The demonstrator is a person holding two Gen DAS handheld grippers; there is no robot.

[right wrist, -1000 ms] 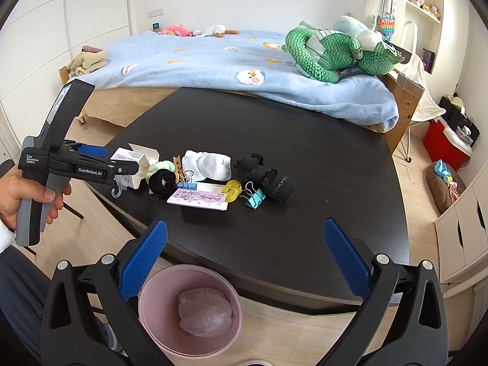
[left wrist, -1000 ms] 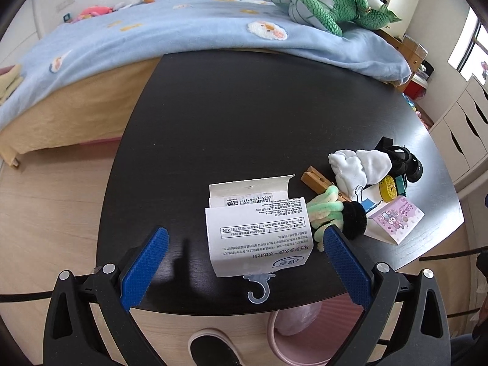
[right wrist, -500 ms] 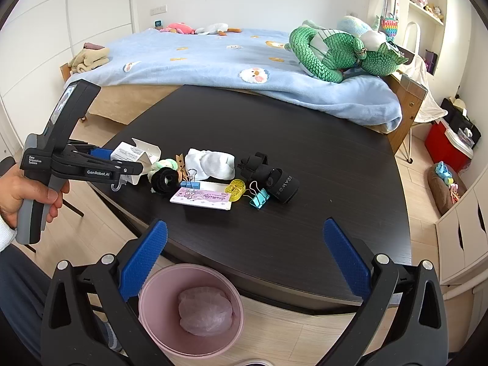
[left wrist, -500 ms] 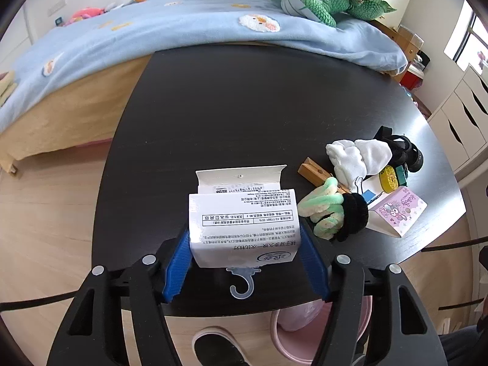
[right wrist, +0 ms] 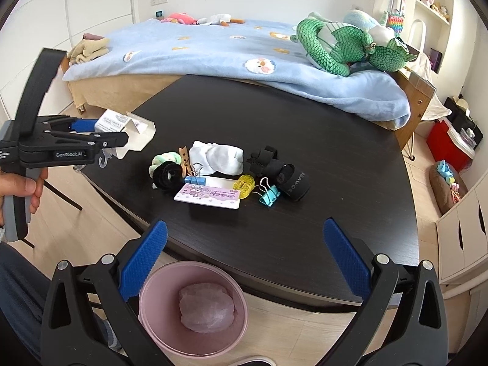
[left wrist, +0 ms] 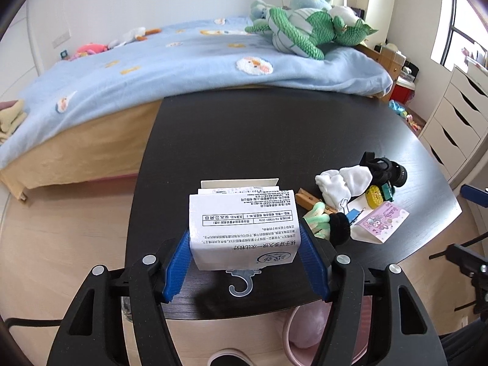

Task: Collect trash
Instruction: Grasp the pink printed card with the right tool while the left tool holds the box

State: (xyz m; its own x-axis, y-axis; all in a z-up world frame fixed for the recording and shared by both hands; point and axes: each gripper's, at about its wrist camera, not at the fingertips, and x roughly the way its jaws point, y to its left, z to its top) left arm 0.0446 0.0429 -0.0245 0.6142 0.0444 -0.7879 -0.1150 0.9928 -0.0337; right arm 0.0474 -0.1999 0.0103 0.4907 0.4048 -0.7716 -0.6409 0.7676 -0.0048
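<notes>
My left gripper (left wrist: 244, 259) is shut on a white cardboard sock package (left wrist: 244, 225) with printed text and a clear plastic hook, held lifted above the black table (left wrist: 259, 128) at its near left edge. The same package shows in the right wrist view (right wrist: 125, 134), clamped in the left gripper (right wrist: 100, 137). My right gripper (right wrist: 244, 259) is open and empty, hovering over the pink trash bin (right wrist: 193, 311) that stands on the floor by the table's front edge and holds a crumpled plastic bag.
On the table lie a white sock (right wrist: 218, 158), a green and black scrunchie (right wrist: 166, 170), a wooden clothespin (right wrist: 184, 157), a pink card (right wrist: 209, 196), blue binder clips (right wrist: 270, 195), a yellow disc (right wrist: 244, 184) and a black strap (right wrist: 280, 170). A bed (right wrist: 228, 48) stands behind.
My left gripper closed on the sock package and lifted it off the table, tilting up. The right gripper stayed open over the bin.
</notes>
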